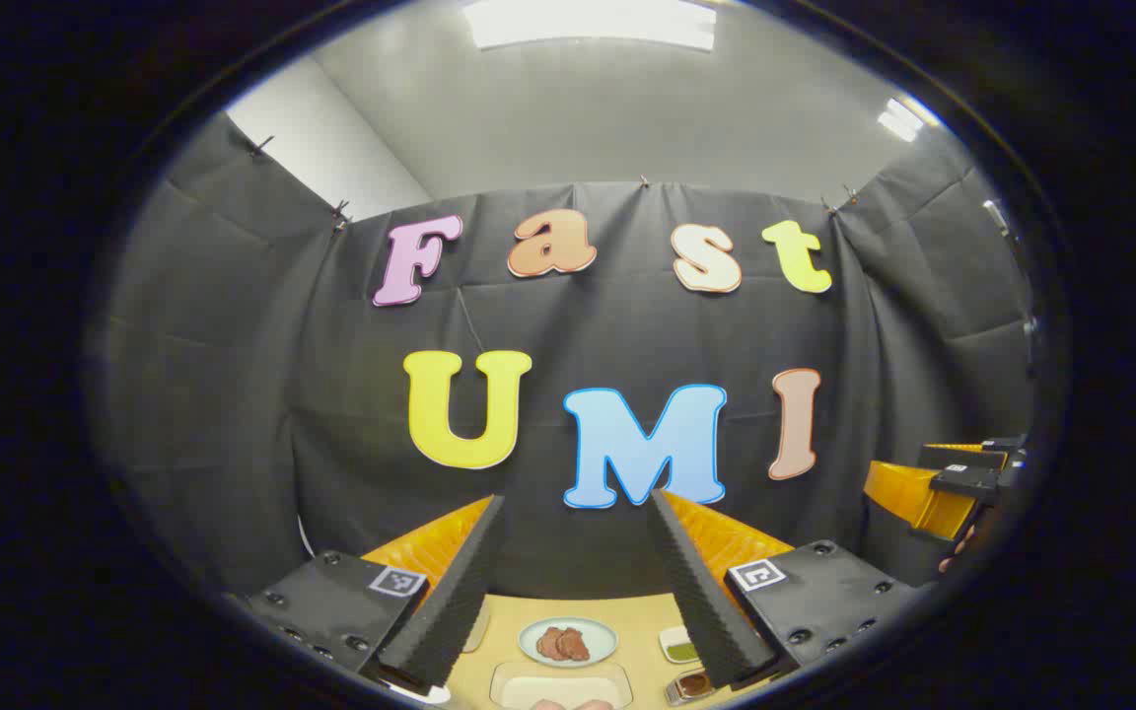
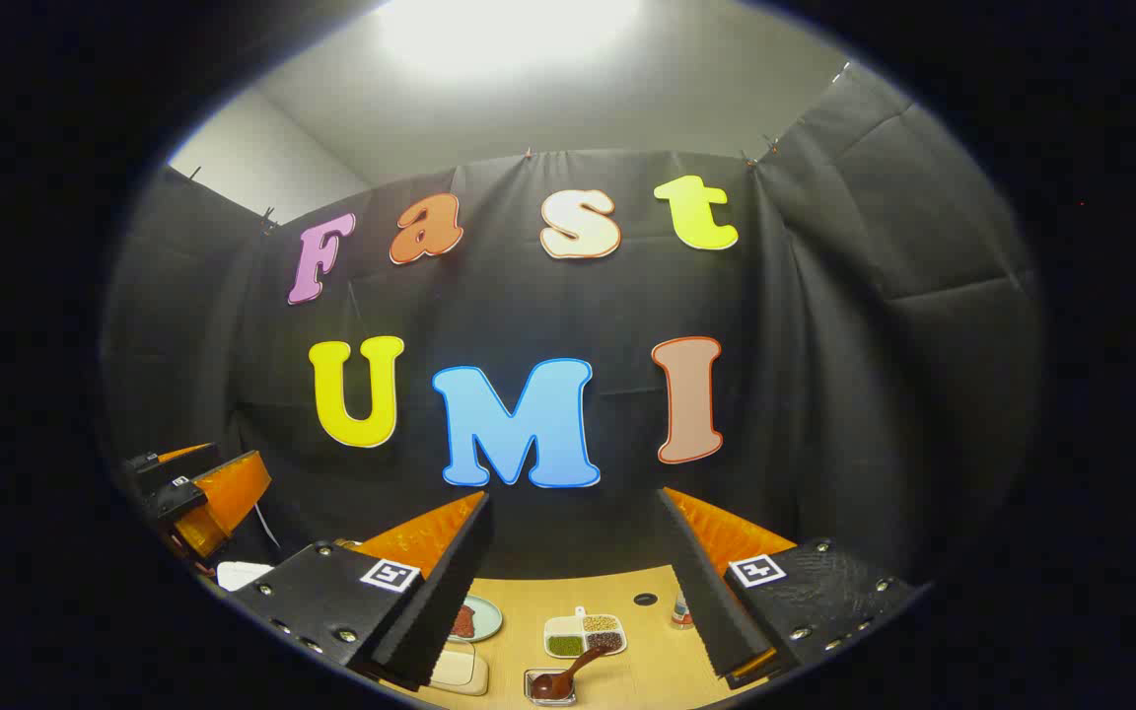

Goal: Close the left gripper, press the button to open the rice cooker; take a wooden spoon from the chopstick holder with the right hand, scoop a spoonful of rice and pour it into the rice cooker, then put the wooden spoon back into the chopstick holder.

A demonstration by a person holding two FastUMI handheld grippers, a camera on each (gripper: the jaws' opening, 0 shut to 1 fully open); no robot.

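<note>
In the left gripper view we see the left gripper with its fingers spread wide and nothing between them; they are raised above the desk and touch nothing. Through the gap, at about 6 o'clock, lies a pale round plate with brown slices on it. Just below it, at the bottom edge, is a pale rectangular tray. At about 5 o'clock from the plate, close to the right finger, sit a small white dish with something green and a small tin with a brown filling. Far out at 3 o'clock the right gripper shows at the edge, with a bit of a hand under it.

In the right gripper view the right gripper also has its fingers apart and empty, held above the desk. Between them, near 6 o'clock, a white divided dish holds grains in several compartments. Just below it a dark wooden spoon rests with its bowl in a small square container and its handle tilted up toward 1 o'clock. A small dark hole marks the desk top beyond the dish, and a little bottle stands beside the right finger. At 9 o'clock the left gripper appears near the edge. We cannot make out the rice cooker or the chopstick holder here.
</note>
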